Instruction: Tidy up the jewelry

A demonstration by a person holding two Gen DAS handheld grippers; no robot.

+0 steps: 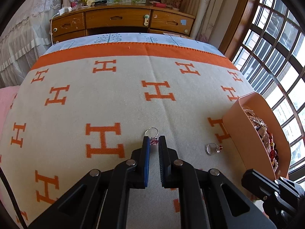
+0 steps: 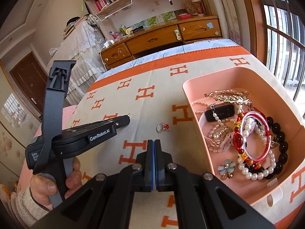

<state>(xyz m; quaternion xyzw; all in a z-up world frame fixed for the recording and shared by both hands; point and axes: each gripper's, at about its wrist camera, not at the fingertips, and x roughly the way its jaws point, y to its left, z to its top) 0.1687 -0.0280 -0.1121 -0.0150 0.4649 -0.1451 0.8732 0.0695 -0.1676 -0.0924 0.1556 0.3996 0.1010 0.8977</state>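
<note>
My left gripper (image 1: 154,140) is low over the blanket, its jaws narrowly apart around the pink stone of a silver ring (image 1: 152,131); the ring's band lies just beyond the fingertips. A second silver ring with a red stone (image 1: 213,148) lies on the blanket to the right, also in the right wrist view (image 2: 163,127). A pink tray (image 1: 246,133) holds several bracelets, pearl strands and a gold leaf piece (image 2: 232,97). My right gripper (image 2: 154,142) is shut and empty, above the blanket just left of the tray (image 2: 192,103). The left gripper also shows in the right wrist view (image 2: 128,116).
The cream blanket with orange H letters (image 1: 114,99) covers the bed. A wooden dresser (image 1: 122,19) stands beyond the bed's far edge. Barred windows (image 1: 276,47) run along the right. A lace-covered bed or table (image 1: 19,38) is at the far left.
</note>
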